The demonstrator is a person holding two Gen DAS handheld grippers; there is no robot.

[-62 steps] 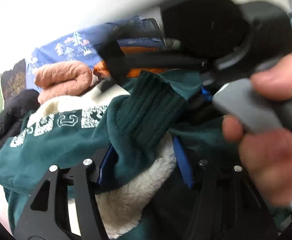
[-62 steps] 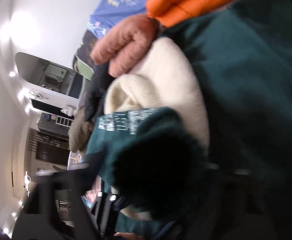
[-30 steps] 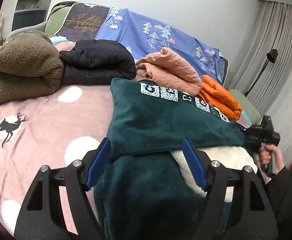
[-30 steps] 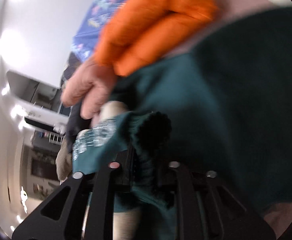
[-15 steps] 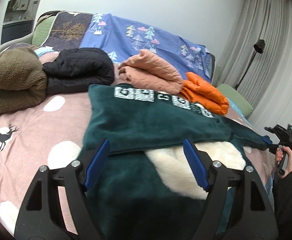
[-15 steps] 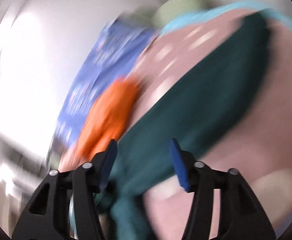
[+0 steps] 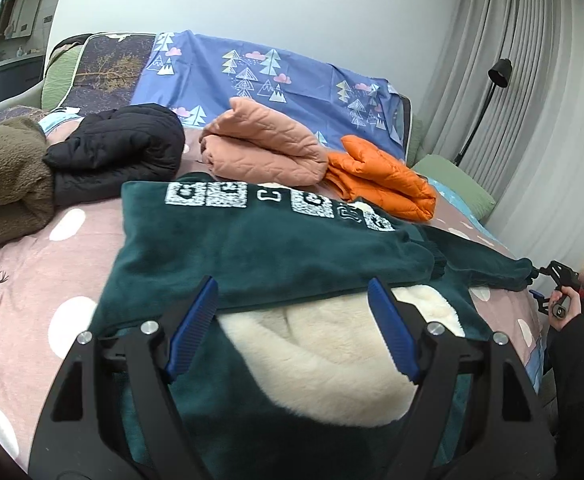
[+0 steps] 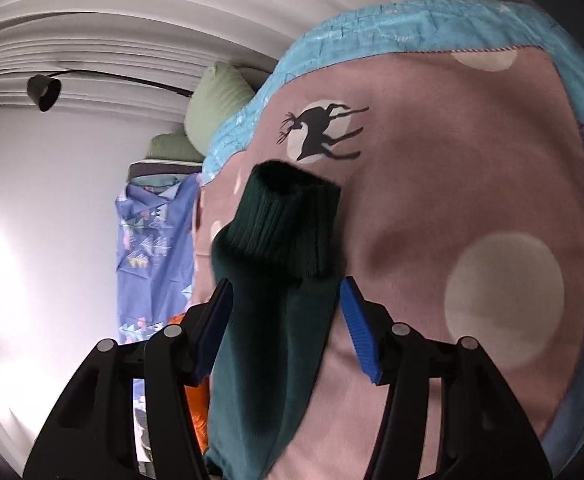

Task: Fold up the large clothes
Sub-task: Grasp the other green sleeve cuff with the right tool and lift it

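Observation:
A dark green fleece sweatshirt (image 7: 260, 240) with white printed blocks and a cream lining (image 7: 323, 344) lies on the pink bedspread (image 7: 64, 268). My left gripper (image 7: 292, 316) is open and empty above its near edge. One sleeve (image 7: 487, 264) stretches right toward my right gripper (image 7: 541, 282), which shows small at the far right in a hand. In the right wrist view the right gripper (image 8: 286, 312) is open, its blue pads either side of the sleeve, with the ribbed cuff (image 8: 288, 220) lying just beyond them on the bed.
Folded clothes lie behind the sweatshirt: a brown fleece (image 7: 8, 184), a black jacket (image 7: 120, 152), a salmon quilted jacket (image 7: 264, 148) and an orange jacket (image 7: 379, 180). A blue tree-print sheet (image 7: 260, 72) covers the headboard. A floor lamp (image 7: 495, 76) and curtains stand right.
The right gripper has pulled the sleeve out to the right and opened, the cuff now lying on the bed. The left gripper stays open over the sweatshirt and has drawn back slightly.

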